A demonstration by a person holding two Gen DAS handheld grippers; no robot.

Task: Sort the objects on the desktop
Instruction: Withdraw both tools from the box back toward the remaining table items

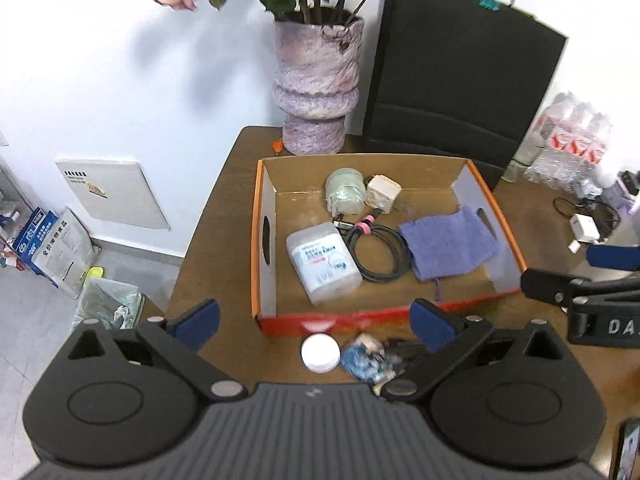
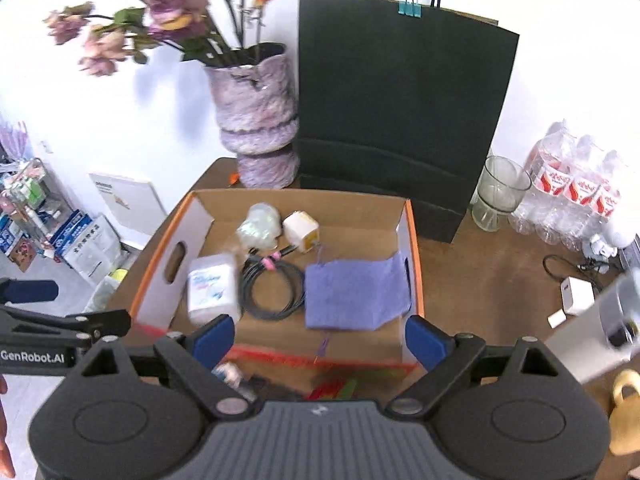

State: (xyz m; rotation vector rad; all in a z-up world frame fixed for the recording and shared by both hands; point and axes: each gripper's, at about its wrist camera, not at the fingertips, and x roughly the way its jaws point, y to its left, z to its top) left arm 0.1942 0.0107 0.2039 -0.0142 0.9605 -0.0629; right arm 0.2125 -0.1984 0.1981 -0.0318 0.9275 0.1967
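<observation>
Hovering wide and empty, the left tongs (image 1: 316,320) frame a small white jar (image 1: 320,353) on the surface (image 1: 208,240): light, rigid, probably slippery, best gripped across its sides. Right tongs (image 2: 320,334) likewise gape; beyond, the cardboard box (image 1: 264,240).

White wall (image 1: 120,80), brown table (image 1: 208,240), grey floor (image 1: 24,320)

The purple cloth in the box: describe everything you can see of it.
The purple cloth is a roughly square piece of soft, fuzzy-looking fabric, lilac-blue, with a thin loose thread trailing off its near edge. It lies mostly flat on the floor of the cardboard box, in the right half, its far right corner riding up the wall by the handle slot. The coiled black cable lies along its left edge. Neither gripper touches it.
</observation>
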